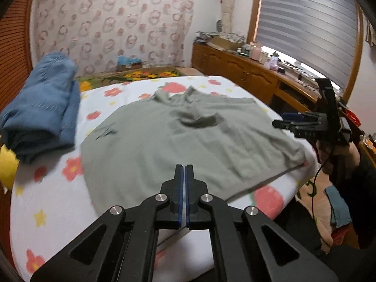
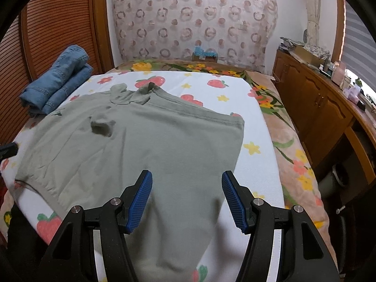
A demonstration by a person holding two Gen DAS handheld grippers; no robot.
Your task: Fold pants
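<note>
Grey-green pants (image 1: 164, 141) lie spread across a bed, with a small raised fold near the middle and a bunched end at the far side. My left gripper (image 1: 184, 168) hovers over their near edge, shut, with no cloth showing between the blue pads. In the right wrist view the pants (image 2: 152, 141) run toward the camera, and one leg passes under my right gripper (image 2: 186, 183). That gripper is open, its blue pads clear of the cloth. In the left wrist view the right gripper (image 1: 282, 122) is held by a hand off the bed's right corner.
Folded blue jeans (image 1: 44, 108) (image 2: 58, 80) sit on the bed's far left. The sheet (image 1: 47, 211) (image 2: 258, 164) has strawberries and flowers printed on it. A wooden cabinet (image 1: 235, 70) (image 2: 317, 108) lines the right wall. Something yellow (image 1: 7, 164) lies at the left edge.
</note>
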